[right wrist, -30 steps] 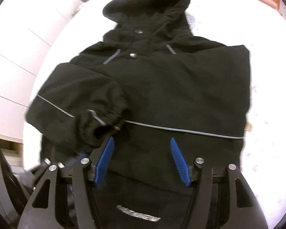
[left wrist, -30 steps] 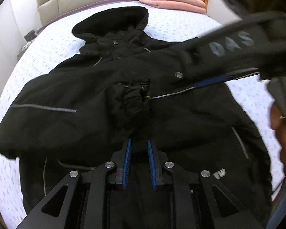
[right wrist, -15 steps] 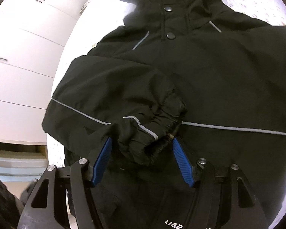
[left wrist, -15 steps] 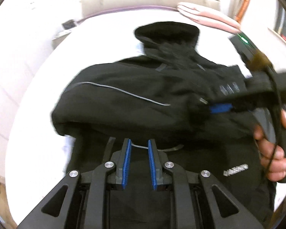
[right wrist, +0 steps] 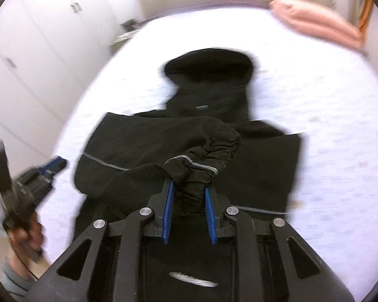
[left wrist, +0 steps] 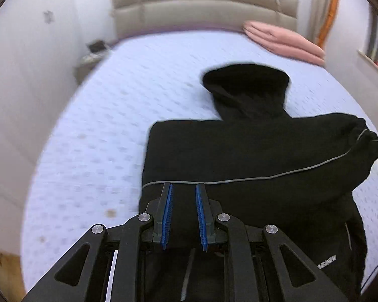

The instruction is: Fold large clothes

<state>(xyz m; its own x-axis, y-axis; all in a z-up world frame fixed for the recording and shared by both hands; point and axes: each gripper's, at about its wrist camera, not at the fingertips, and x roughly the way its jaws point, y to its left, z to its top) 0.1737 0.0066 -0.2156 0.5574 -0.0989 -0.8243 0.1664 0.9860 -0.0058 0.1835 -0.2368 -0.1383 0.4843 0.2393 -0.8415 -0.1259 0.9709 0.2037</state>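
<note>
A black hooded jacket (left wrist: 252, 156) lies face up on the bed (left wrist: 100, 138), hood (left wrist: 247, 85) towards the headboard. One sleeve is folded across the chest, and a grey reflective stripe runs along it. My right gripper (right wrist: 189, 186) is closing its jaws on that sleeve's gathered cuff (right wrist: 204, 156). The pads press the bunched cloth and hold it raised off the jacket. My left gripper (left wrist: 184, 188) hovers over the jacket's left edge, a narrow gap between its pads and nothing in it. The right wrist view shows the left gripper (right wrist: 53, 166) in a hand, off to the jacket's left.
A folded pink blanket (left wrist: 282, 40) lies at the far right corner of the bed, below a padded beige headboard (left wrist: 201, 7). White wardrobe doors (right wrist: 37, 50) line the left side. A small nightstand (left wrist: 93, 52) stands by the bed's far left corner.
My right gripper's jaws closed around the sleeve cuff and lifted it. My left gripper swung away from the jacket's middle to its left edge, gap unchanged.
</note>
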